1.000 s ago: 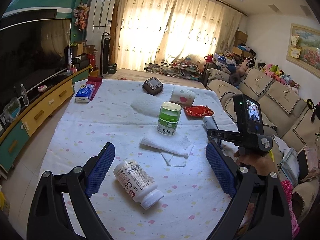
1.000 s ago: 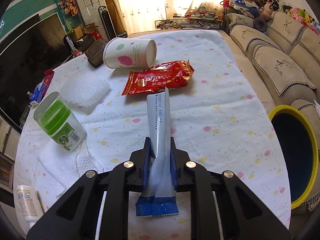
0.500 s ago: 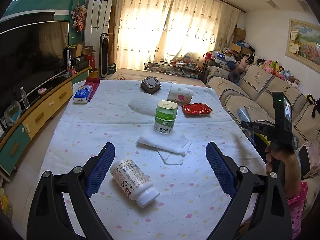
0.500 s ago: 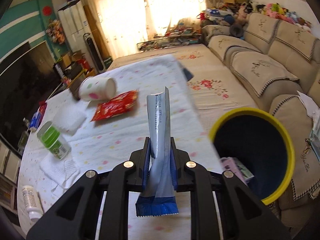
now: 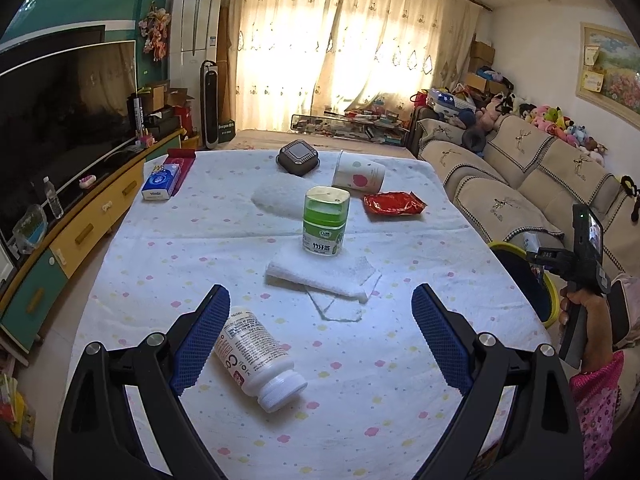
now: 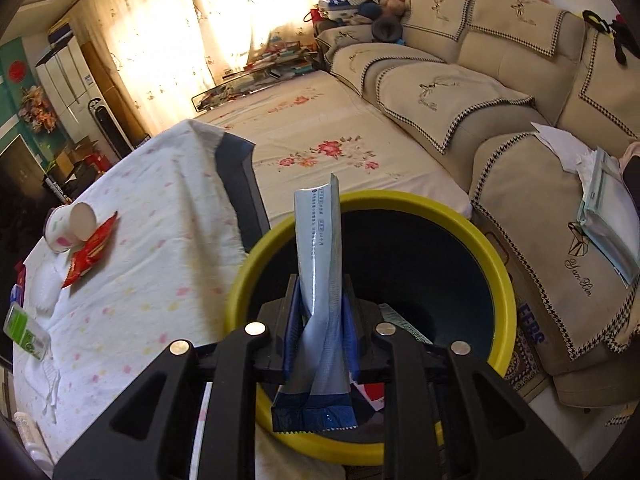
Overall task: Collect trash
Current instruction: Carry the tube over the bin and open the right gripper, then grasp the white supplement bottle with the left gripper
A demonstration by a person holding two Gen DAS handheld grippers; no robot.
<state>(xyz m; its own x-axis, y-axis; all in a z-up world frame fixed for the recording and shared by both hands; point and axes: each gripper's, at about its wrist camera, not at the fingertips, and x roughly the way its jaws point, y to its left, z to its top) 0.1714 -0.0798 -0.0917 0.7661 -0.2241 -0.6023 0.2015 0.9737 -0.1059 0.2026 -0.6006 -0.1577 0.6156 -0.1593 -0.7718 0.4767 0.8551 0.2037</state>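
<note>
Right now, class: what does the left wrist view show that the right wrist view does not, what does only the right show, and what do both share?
Only the left wrist view: the open left gripper, the dark speaker and blue tissue pack.

Only the right wrist view: the silver-blue wrapper between the right gripper jaws, which have just been opening, and the bin's inside.

Both: the yellow-rimmed bin, red snack packet, paper cup, green-lidded jar and white bottle.

- My left gripper: black angular arms, a silver screw at each joint, fingers padded in blue mesh.
- My right gripper: the same black frame, four silver screws across the linkage, blue pads.
- My right hand: on a black pistol-style handle with a small lit screen; pink patterned sleeve.
</note>
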